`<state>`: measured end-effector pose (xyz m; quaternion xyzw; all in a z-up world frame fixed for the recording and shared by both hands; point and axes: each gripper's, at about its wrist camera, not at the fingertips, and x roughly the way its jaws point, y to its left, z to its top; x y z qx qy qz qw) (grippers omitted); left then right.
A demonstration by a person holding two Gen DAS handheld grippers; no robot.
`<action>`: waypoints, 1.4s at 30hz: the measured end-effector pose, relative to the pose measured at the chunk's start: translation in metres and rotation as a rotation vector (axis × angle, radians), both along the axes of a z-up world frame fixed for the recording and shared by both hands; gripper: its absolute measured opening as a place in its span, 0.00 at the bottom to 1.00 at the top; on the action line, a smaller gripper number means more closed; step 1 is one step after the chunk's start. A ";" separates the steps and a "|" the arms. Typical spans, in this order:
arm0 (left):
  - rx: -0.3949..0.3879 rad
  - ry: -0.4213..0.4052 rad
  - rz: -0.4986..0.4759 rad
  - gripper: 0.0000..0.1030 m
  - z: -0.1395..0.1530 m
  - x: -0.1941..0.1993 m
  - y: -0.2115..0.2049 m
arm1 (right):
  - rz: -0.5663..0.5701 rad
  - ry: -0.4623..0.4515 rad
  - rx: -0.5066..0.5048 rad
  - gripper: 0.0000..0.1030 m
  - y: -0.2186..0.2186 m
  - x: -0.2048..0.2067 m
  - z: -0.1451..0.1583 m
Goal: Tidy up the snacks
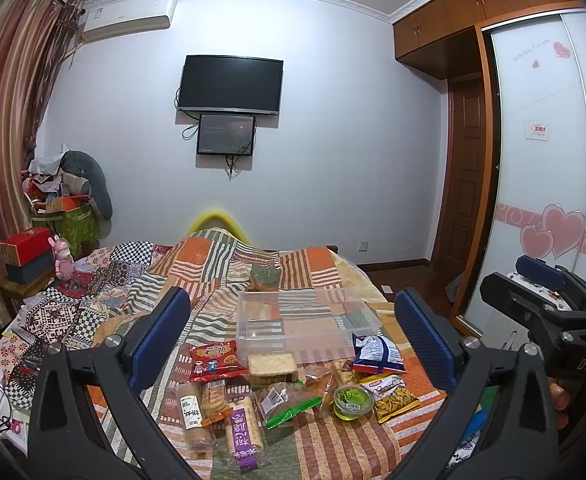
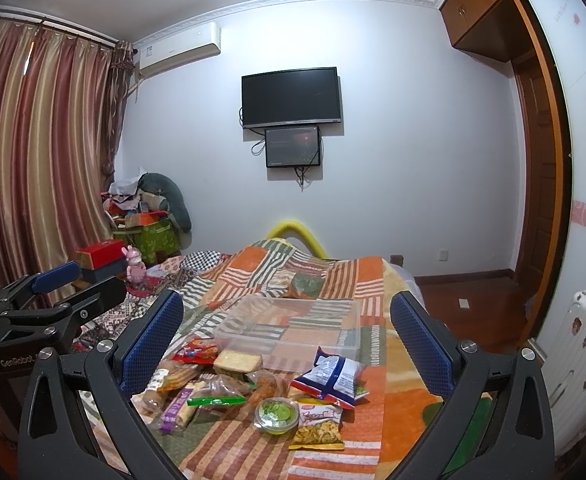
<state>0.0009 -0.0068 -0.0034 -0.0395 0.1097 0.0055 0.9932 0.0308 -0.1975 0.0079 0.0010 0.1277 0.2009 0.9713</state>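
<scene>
While a clear plastic bin (image 1: 307, 322) sits empty on the patchwork bedspread (image 1: 221, 264), a heap of snacks (image 1: 277, 384) lies just in front of it: a red biscuit packet (image 1: 214, 361), a blue-and-white chip bag (image 1: 377, 354), a green jelly cup (image 1: 353, 401) and a purple-labelled roll (image 1: 244, 434). The left tool (image 1: 293, 344) and right tool (image 2: 287, 344) hover above the heap, both spread wide and holding nothing. 2 screens, a television (image 1: 231, 84) and what appears to be a smaller monitor (image 1: 226, 134), hang on the far wall.
</scene>
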 end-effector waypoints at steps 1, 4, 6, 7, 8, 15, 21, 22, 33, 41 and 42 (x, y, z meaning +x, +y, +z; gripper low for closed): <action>-0.001 0.001 0.001 1.00 0.000 0.000 0.000 | 0.001 0.000 -0.001 1.00 0.000 0.000 0.000; -0.003 0.005 0.000 1.00 -0.001 0.001 0.001 | 0.002 0.002 -0.004 1.00 0.001 0.002 -0.001; -0.003 0.012 -0.002 1.00 -0.001 0.002 0.002 | 0.007 0.006 -0.002 1.00 0.001 0.003 -0.002; -0.004 0.016 -0.001 1.00 -0.002 0.003 0.004 | 0.008 0.008 -0.001 1.00 0.001 0.004 -0.003; -0.002 0.021 0.004 1.00 -0.003 0.004 0.005 | 0.007 0.010 -0.001 1.00 0.000 0.005 -0.004; 0.001 0.077 0.022 0.88 -0.011 0.012 0.021 | 0.014 0.041 -0.013 0.92 -0.001 0.014 -0.012; 0.034 0.172 0.041 0.74 -0.024 0.026 0.047 | 0.015 0.097 -0.040 0.78 -0.001 0.027 -0.024; 0.036 0.185 0.045 0.73 -0.026 0.028 0.051 | 0.014 0.111 -0.043 0.77 -0.002 0.029 -0.027; 0.010 0.436 0.056 0.56 -0.084 0.073 0.115 | -0.011 0.314 -0.079 0.60 -0.011 0.067 -0.068; -0.014 0.615 0.056 0.56 -0.145 0.103 0.130 | -0.043 0.456 -0.132 0.57 -0.016 0.086 -0.104; -0.017 0.629 0.057 0.56 -0.149 0.104 0.129 | -0.045 0.475 -0.137 0.57 -0.017 0.089 -0.108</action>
